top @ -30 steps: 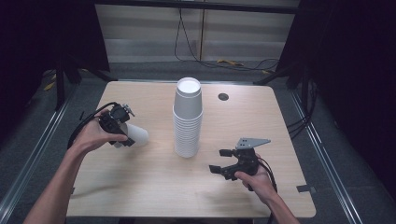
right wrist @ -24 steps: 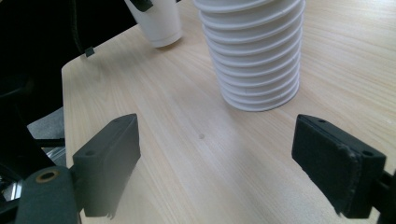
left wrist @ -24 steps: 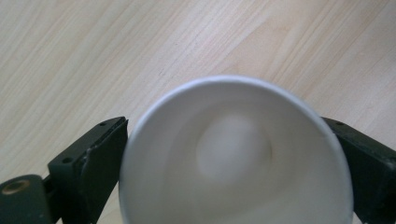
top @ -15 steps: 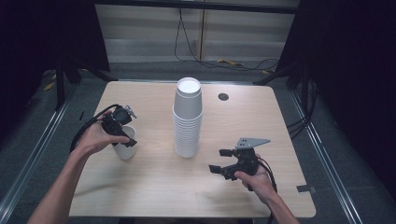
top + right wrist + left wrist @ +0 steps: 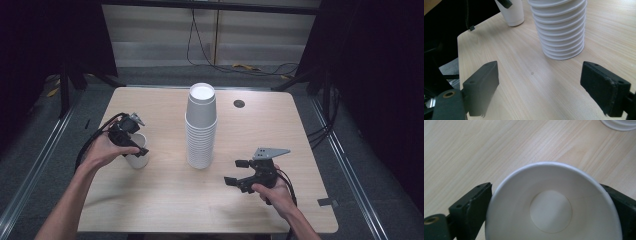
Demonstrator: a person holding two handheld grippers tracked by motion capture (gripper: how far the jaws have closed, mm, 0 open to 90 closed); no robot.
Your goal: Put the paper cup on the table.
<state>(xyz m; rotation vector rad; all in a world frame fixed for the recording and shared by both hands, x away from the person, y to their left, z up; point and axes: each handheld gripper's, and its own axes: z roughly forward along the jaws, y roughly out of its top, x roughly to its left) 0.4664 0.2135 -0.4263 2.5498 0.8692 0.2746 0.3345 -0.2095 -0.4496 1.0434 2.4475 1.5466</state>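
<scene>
Now the left gripper, jaws just opening yet flanking a single paper cup upright left of the cup stack, while the right gripper rests wide open, empty.

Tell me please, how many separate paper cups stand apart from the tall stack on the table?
1. The single cup stands upright, mouth up, on the table left of the stack, between the jaws of the left gripper. Cups inside the stack are not counted.
</scene>
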